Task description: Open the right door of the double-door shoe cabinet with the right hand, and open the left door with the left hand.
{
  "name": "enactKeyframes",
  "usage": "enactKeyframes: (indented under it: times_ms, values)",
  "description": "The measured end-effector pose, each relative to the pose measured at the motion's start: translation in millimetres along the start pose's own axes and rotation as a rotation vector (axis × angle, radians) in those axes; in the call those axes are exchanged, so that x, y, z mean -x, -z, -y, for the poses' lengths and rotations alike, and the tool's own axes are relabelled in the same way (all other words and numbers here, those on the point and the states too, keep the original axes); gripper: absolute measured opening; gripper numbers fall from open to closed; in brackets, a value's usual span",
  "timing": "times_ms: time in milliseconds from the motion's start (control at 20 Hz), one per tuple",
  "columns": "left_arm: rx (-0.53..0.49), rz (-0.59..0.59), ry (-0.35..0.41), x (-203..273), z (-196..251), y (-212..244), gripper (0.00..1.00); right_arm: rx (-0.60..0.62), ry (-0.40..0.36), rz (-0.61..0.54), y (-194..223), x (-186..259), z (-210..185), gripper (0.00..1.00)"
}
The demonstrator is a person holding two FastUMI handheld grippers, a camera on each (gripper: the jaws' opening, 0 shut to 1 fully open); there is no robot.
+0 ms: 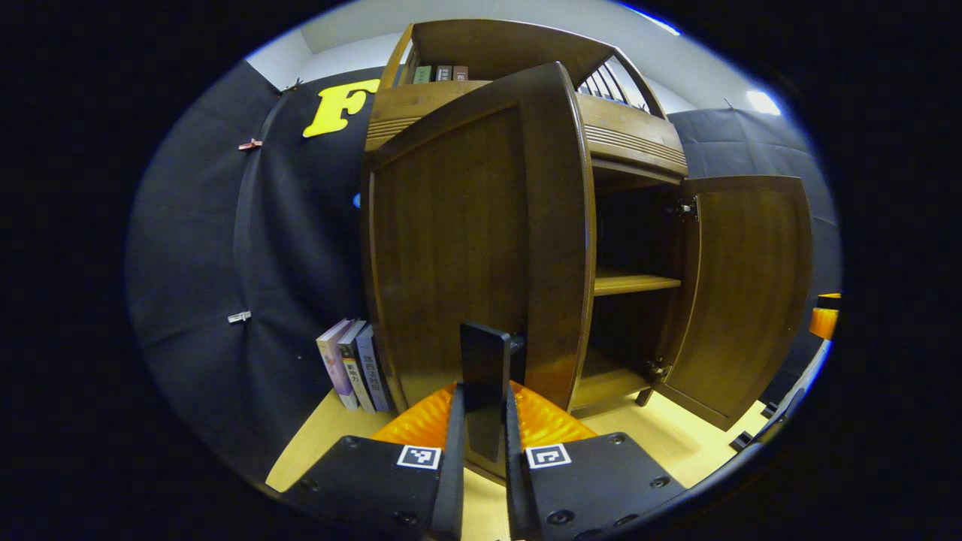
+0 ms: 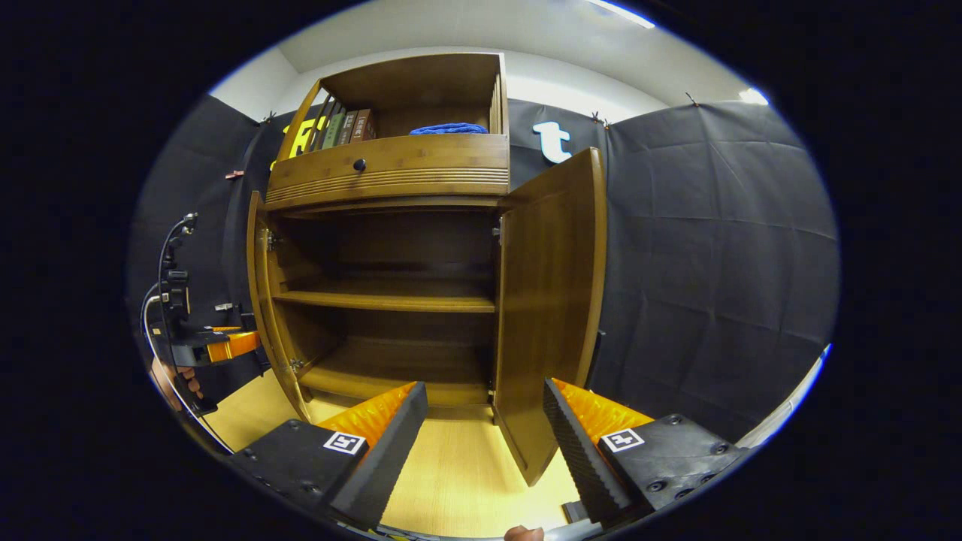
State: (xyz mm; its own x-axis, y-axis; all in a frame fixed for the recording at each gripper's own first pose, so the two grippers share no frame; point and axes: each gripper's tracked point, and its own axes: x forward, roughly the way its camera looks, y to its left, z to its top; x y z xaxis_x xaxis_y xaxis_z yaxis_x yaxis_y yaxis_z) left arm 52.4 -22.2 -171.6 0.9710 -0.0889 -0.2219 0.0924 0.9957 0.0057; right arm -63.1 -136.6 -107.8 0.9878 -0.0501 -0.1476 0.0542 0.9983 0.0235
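The brown wooden shoe cabinet [image 2: 391, 169] stands with both doors swung out and bare shelves [image 2: 383, 300] inside. In the left gripper view the left door [image 1: 451, 248] looms close, and my left gripper [image 1: 485, 398] is shut on its dark upright handle [image 1: 485, 353]. The right door [image 1: 751, 293] hangs open farther right. In the right gripper view the right door [image 2: 552, 300] stands wide, its lower corner lying between the spread fingers of my open right gripper [image 2: 485, 387], which do not press on it. The left gripper [image 2: 218, 346] and a hand [image 2: 180, 383] show beside the left door [image 2: 259, 300].
Three books [image 1: 353, 364] lean against the cabinet's left side on the light wooden floor [image 2: 451, 473]. On top sit more books [image 2: 346, 128] and a blue cloth [image 2: 449, 128], above a drawer with a dark knob [image 2: 359, 164]. Black cloth walls surround the cabinet.
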Motion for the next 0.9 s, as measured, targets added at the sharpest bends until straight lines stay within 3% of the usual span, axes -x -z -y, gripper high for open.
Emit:
enactKeyframes:
  times_ms: [900]
  values:
    - [0.064,0.014,-0.127,44,-88,6,0.11,-0.008,-0.115,-0.003,9,-3,-50,1.0]
